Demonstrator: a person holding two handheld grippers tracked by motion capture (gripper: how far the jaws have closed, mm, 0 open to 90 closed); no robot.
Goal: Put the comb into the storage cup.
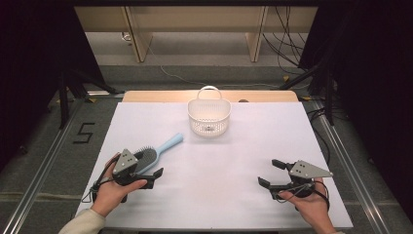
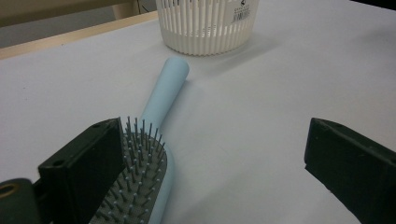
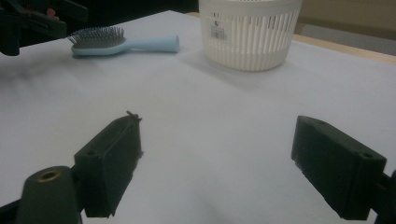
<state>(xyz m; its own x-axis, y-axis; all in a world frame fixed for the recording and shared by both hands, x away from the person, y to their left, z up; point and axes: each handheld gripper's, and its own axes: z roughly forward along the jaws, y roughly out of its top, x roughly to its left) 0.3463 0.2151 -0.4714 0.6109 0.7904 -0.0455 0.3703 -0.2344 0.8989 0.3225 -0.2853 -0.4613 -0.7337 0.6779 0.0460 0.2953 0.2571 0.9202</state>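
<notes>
A person's left hand [image 1: 111, 192] holds the left gripper [image 1: 148, 171] low over the white table [image 1: 234, 151] at about 8 o'clock, its 2 black jaws spread wide and gripping nothing. A light-blue hairbrush [image 1: 155, 153] lies flat with its bristles up; in the left gripper view its head [image 2: 140, 186] sits just beside the inner face of the jaw at the left of that view, whether touching cannot be told, while the other jaw stands well apart across bare table. The brush handle [image 2: 166, 91] runs from the jaws toward 1 o'clock, pointing at a white slatted basket [image 1: 209, 116] that stands at 12 o'clock near the table's far edge. At about 4 o'clock the right hand [image 1: 311, 204] holds the right gripper [image 1: 271, 173], its jaws likewise wide apart and empty, with only bare table between them. From the right gripper view the hairbrush [image 3: 122, 43] lies well away at 11 o'clock and the basket [image 3: 250, 32] at 12 o'clock
</notes>
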